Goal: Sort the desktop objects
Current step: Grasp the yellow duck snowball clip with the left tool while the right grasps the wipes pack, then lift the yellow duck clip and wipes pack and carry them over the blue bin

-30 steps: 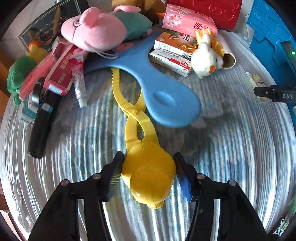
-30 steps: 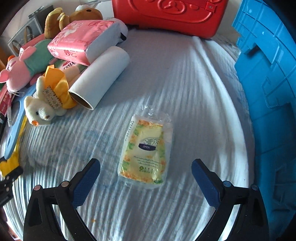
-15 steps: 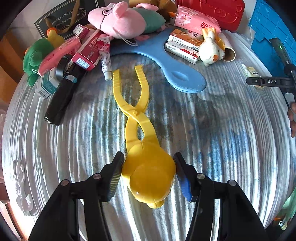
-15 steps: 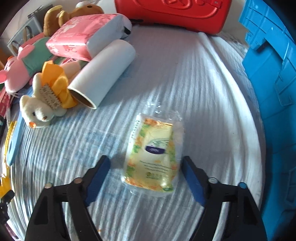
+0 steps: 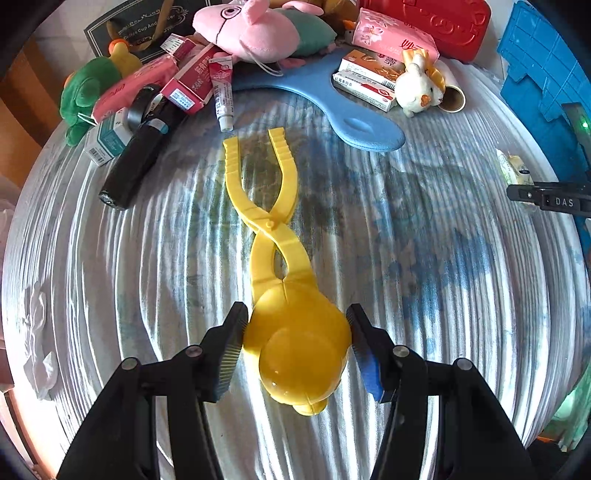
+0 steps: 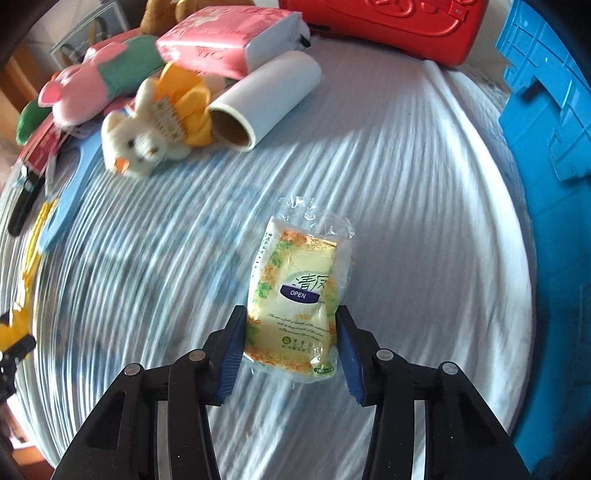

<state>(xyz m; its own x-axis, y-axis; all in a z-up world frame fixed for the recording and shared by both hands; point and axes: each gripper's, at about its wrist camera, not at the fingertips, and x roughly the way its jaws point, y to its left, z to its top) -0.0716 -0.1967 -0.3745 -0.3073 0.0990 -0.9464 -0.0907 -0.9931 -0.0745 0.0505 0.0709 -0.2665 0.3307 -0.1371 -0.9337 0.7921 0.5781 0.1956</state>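
Gripping: left gripper point(image 5: 295, 345) is clamped on the round head of the yellow snowball-maker clip point(image 5: 284, 288), handles pointing at the toy pile.
Closing: right gripper point(image 6: 290, 345) jaws closing around the tissue packet point(image 6: 299, 295), pads touching its sides.
Surface: striped cloth point(image 6: 424, 221), blue crate point(image 6: 546, 184) beside it.

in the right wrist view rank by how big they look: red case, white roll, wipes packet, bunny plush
1. red case, partly cut off
2. white roll and wipes packet look alike; the packet is nearer the camera
3. bunny plush
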